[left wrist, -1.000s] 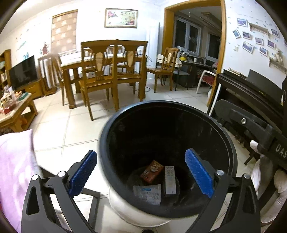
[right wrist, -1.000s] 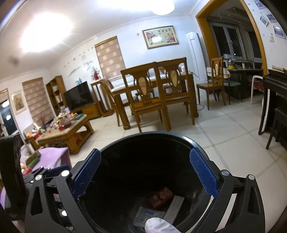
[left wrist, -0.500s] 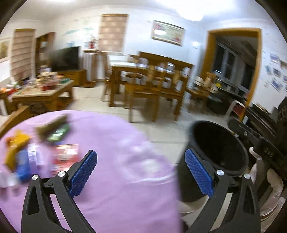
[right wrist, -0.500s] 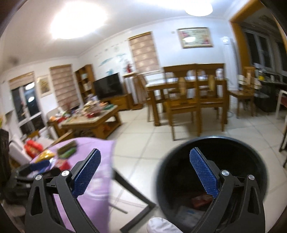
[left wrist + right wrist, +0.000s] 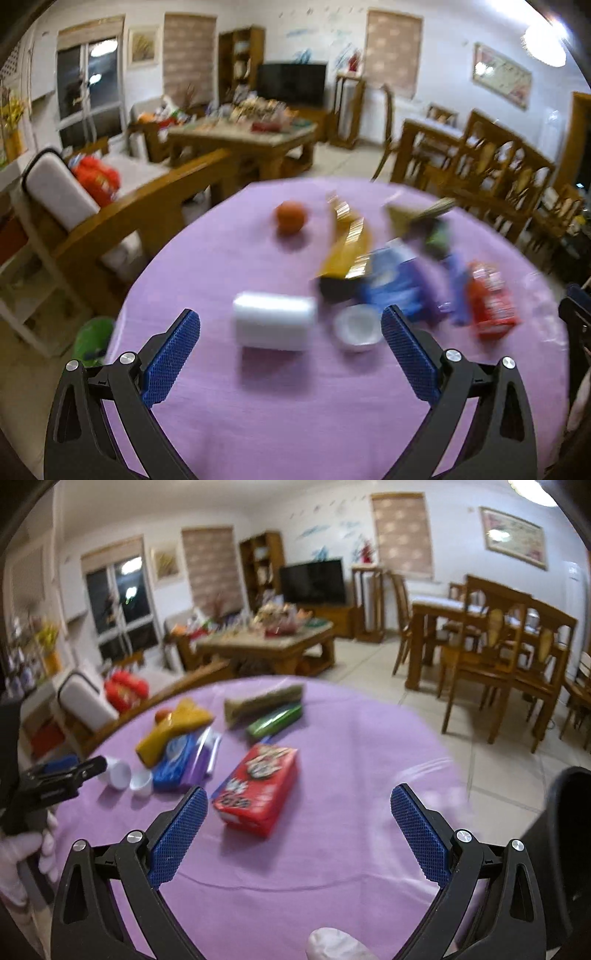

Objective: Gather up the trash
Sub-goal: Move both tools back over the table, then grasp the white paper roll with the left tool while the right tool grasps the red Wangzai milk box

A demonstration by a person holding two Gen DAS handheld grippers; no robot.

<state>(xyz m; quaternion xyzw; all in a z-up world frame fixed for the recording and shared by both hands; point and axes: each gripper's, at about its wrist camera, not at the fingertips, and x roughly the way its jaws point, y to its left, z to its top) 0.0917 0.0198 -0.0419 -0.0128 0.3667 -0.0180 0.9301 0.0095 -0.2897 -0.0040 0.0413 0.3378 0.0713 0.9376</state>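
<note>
Between the blue pads: both tools stood wide open and held nothing; left tool (image 5: 290, 355), right tool (image 5: 298, 826).
Nearest trash, right view: red snack box (image 5: 258, 787) lay on the purple counter (image 5: 351, 849) just ahead of the right tool's left pad, lower centre of frame.
Box axis: long axis ran from lower left to upper right of the frame, its short end facing the tool; the right tool was the nearer one to it.
Nearest trash, left view: white roll-like object (image 5: 274, 320) lay crosswise at centre frame, long axis left to right, directly ahead of the left tool; blurred, so I could not tell what it was.
Beside it: small white cup (image 5: 357, 328) sat just right of the roll, near the right pad.
Farther back: blue packet (image 5: 174, 762), yellow bag (image 5: 173, 727) and green wrapper (image 5: 275, 720) clustered upper left of the box; orange ball (image 5: 290, 216) lay apart, upper centre.
Bin: black trash bin (image 5: 565, 849) stood off the counter at the right edge.
Judgement: a grasp across the box's narrow width would probably suit.
</note>
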